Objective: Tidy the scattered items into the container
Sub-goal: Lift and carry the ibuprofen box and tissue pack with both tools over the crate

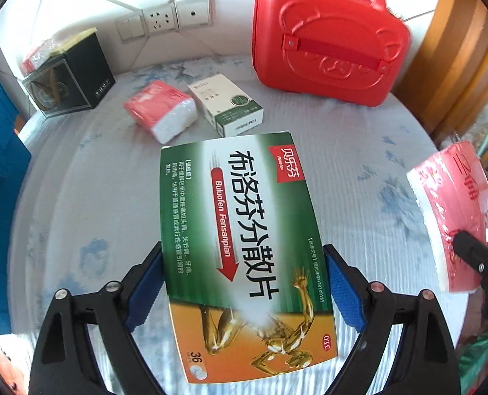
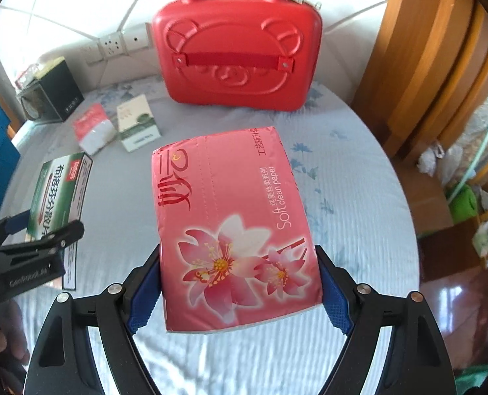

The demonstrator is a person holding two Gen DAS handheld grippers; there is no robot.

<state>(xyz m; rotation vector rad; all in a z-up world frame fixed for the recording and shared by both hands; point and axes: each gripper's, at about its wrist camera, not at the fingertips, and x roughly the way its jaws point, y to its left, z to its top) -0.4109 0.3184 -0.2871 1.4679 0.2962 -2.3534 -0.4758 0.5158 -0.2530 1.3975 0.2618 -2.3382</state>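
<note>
Quilted bed point(image 1: 359, 151) | left gripper point(image 1: 244, 283) pinches ibuprofen box point(image 1: 240, 230) | right gripper point(image 2: 240, 283) pinches tissue pack point(image 2: 230, 217) | step: carrying toward closed red case point(image 2: 237, 52) | next: open case first.

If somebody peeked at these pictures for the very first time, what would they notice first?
Probably the big red bear-face case standing shut at the back of the table. Next, the two things held up in front: the left hand-held gripper clamps a green medicine box, and the right hand-held gripper clamps a pink flowery tissue pack.
</note>
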